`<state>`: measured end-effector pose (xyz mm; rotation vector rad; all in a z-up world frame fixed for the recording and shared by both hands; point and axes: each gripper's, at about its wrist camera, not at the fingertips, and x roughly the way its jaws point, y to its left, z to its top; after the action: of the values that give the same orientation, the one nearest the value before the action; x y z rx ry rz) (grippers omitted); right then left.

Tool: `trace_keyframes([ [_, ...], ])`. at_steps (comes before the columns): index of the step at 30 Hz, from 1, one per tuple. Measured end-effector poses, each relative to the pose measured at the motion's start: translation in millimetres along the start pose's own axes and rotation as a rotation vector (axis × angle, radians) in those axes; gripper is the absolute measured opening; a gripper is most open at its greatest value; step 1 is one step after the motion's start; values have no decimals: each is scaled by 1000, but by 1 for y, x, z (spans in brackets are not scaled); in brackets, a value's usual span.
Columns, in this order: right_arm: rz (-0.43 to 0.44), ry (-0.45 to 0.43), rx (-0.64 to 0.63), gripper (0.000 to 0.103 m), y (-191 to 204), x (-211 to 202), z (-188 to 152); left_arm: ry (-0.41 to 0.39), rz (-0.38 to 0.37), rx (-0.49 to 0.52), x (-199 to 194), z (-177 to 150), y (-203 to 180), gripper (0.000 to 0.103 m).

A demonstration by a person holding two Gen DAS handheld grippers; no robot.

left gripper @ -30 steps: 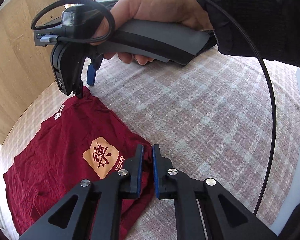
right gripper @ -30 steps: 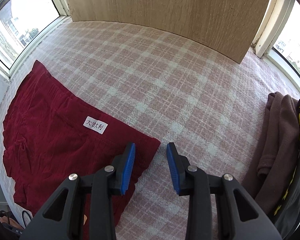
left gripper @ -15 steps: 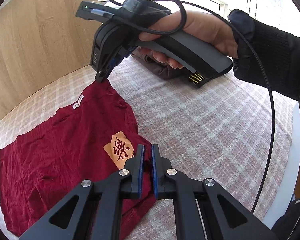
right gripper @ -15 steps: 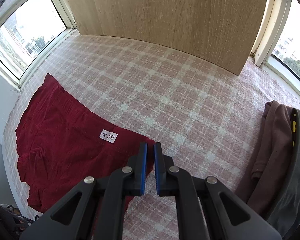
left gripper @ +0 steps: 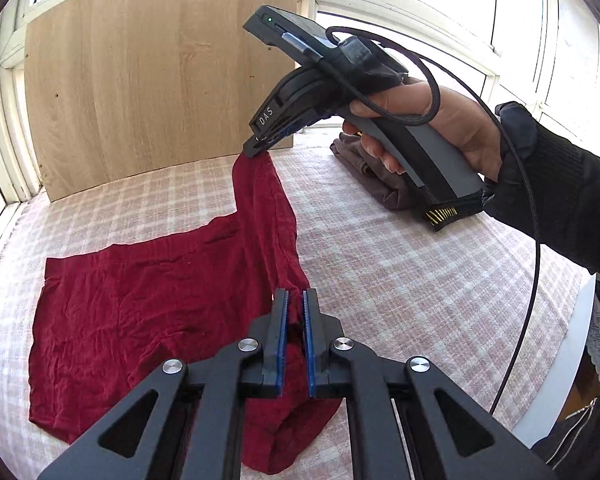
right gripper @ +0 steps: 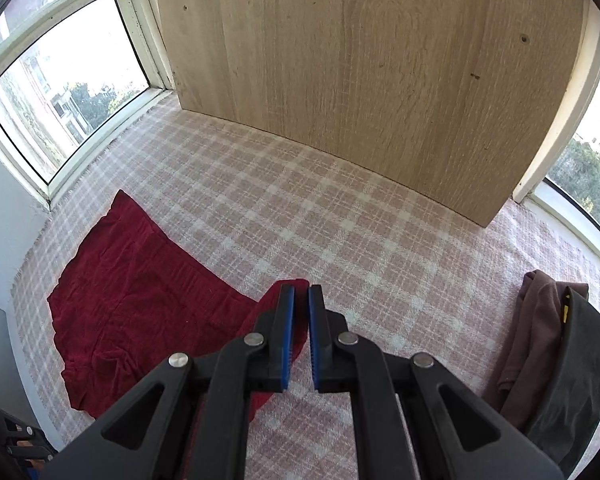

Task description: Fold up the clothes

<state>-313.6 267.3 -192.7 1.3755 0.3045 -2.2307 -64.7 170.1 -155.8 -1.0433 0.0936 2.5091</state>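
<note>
The left tool (left gripper: pixel 294 312) pinches the near edge of the red garment (left gripper: pixel 140 300), lifted off the plaid tabletop (left gripper: pixel 400 280). Farther off, the right tool (left gripper: pixel 260 145) clamps another corner, raised high before the wooden board (left gripper: pixel 160 80).

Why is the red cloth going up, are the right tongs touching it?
Touching. The left wrist view shows the right tongs pinching a corner of the crumpled red cloth, lifting it off the checked blanket.

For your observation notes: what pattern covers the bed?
Pink-and-white plaid bed cover, clearest in the right wrist view.
</note>
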Motion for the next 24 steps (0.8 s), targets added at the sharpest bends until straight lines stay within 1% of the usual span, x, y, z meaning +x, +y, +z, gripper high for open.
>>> trace_keyframes([
  [14,-103,19,-246,7,142,36,74,-26,137,-210,-41,-43,122,7],
  [17,-101,32,-282,7,164,52,86,-28,153,-254,-45,-52,143,7],
  [24,-73,50,-303,7,198,81,109,-14,206,-319,-49,-72,187,7],
])
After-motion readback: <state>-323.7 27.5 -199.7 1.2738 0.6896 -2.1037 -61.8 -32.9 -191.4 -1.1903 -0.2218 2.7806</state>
